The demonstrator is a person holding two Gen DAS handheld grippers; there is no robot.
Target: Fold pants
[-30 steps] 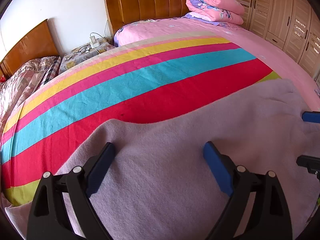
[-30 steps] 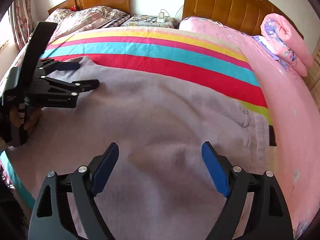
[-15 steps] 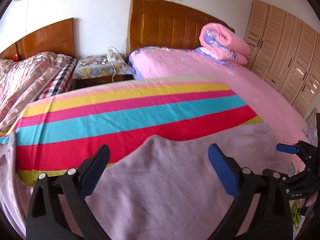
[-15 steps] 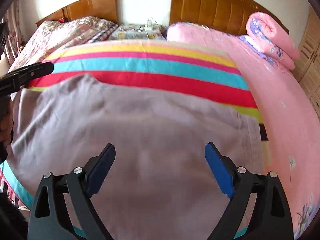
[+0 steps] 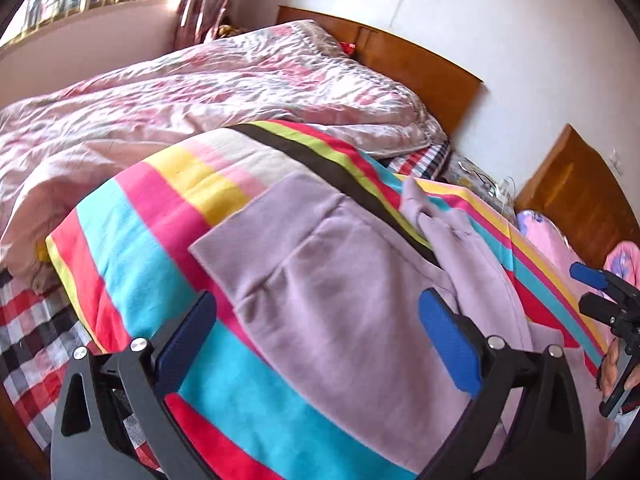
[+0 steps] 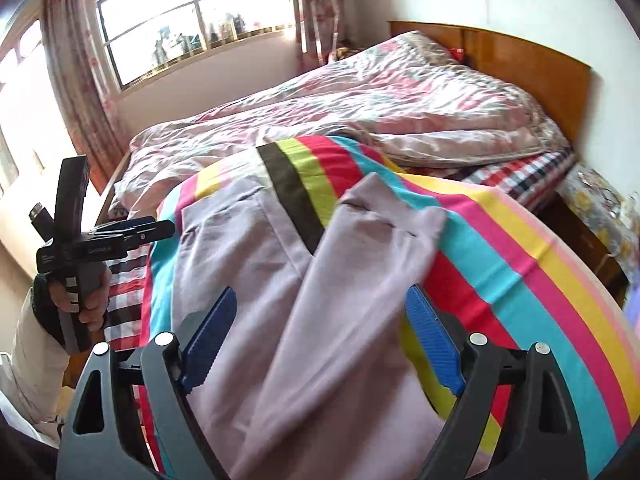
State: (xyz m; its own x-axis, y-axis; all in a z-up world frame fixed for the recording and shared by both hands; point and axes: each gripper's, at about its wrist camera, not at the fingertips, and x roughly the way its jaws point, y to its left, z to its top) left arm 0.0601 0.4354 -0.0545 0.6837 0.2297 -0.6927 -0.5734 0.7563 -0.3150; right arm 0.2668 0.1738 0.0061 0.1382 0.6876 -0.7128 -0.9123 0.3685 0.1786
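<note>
The soft lilac fleece pants (image 5: 352, 312) are seen spread across the bright rainbow-striped blanket (image 5: 132, 240) on the bed, their two legs running away from the cameras toward the cuffs. In the left wrist view, the left tool (image 5: 316, 332) is held above the nearer leg, blue pads set wide apart; its jaws have just been closing a little, yet nothing is pinched and the fabric lies below the gap, not pressed by either pad. The far cuff (image 5: 272, 208) is seen resting flat on the yellow and pink stripes, beyond the tool's tips. The second leg (image 5: 460, 232) is bunched to the right, across a dark stripe.

In the right wrist view, the right tool (image 6: 320, 340) is poised over both legs, its blue pads also parted; its jaws have just been closing somewhat, with cloth beneath them but not gripped. The right leg's cuff (image 6: 392, 212) is rumpled ahead of it. The left tool (image 6: 132, 232) is seen again at the left edge, held in a hand (image 6: 86, 296) beside the pants' outer edge. A crumpled pink floral quilt (image 6: 360, 108) is seen on the neighbouring bed behind.
</note>
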